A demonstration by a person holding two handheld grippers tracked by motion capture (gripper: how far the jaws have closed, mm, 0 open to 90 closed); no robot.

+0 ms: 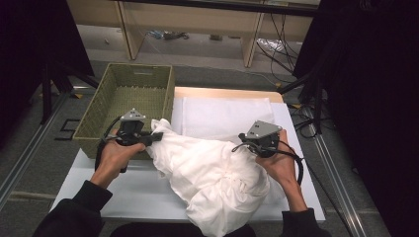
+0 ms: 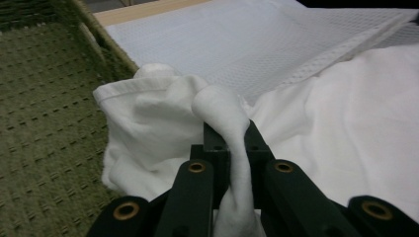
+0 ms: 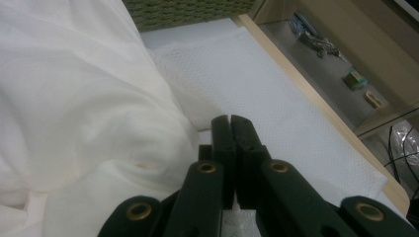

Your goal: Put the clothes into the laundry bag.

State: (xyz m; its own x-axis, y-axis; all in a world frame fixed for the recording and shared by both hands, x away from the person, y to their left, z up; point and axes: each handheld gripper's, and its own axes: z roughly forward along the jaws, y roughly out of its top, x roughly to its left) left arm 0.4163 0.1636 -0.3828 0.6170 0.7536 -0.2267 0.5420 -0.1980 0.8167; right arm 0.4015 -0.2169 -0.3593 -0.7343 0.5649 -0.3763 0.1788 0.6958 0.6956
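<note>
While the left gripper (image 2: 232, 148) is clamped on a bunched fold of the white garment (image 1: 212, 173) beside the basket (image 1: 94, 113), the right gripper (image 3: 230, 131) sits pinched together, empty; I'd lift slowly, keeping cloth off the rim.

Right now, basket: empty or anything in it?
Empty as far as seen: the basket shows a bare woven floor. The white cloth overlaps its near corner, held by the left gripper.

The garment (image 1: 212, 173) is soft white cloth, matt and creased. The towel (image 1: 225, 116) is white cloth with a waffle texture. The basket (image 1: 94, 116) is rough olive weave. The left tool (image 2: 232, 143) has matt black plastic jaws. The worktop (image 1: 225, 92) has a pale wood edge.
</note>
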